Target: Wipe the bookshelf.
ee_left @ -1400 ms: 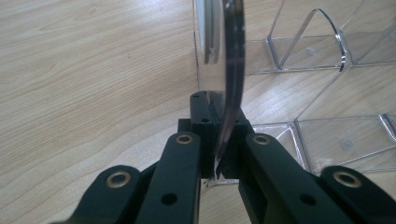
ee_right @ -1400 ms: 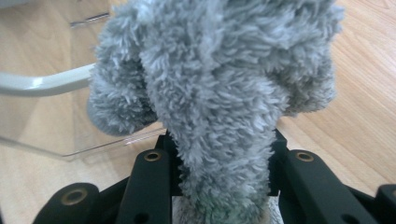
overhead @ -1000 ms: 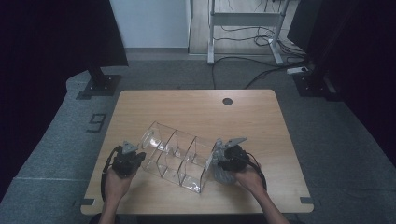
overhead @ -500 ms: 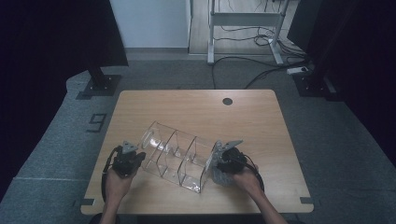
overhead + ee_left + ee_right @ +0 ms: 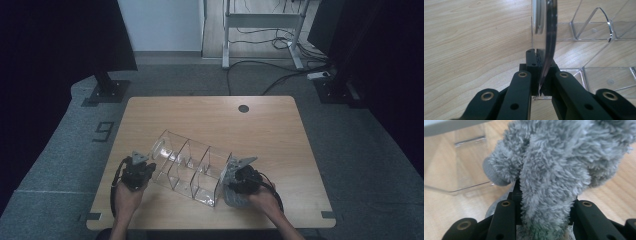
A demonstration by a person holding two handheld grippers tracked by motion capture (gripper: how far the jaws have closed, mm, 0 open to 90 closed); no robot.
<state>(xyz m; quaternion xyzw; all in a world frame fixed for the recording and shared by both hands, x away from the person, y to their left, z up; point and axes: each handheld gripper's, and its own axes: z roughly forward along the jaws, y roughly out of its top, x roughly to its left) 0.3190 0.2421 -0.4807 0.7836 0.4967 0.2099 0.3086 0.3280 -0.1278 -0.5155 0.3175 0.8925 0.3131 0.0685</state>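
Dark curtains and grey carpet ring our wooden counter (image 5: 280, 125), which carries one clear organizer (image 5: 192, 167) lying slantwise near the front edge. We hold it steady with the left gripper (image 5: 142, 165), its fingers clamped on the organizer's thin end wall (image 5: 549, 37). Our right gripper (image 5: 235, 175) grips a grey fluffy cloth (image 5: 554, 170) (bunched thick between the fingers) pressed at the organizer's other end. Wiping looks under way at that right end; the middle dividers and left compartments seem left to do. Nothing else crowds the counter besides a cable hole (image 5: 243, 108) far back. Inner dividers may hinder the cloth.
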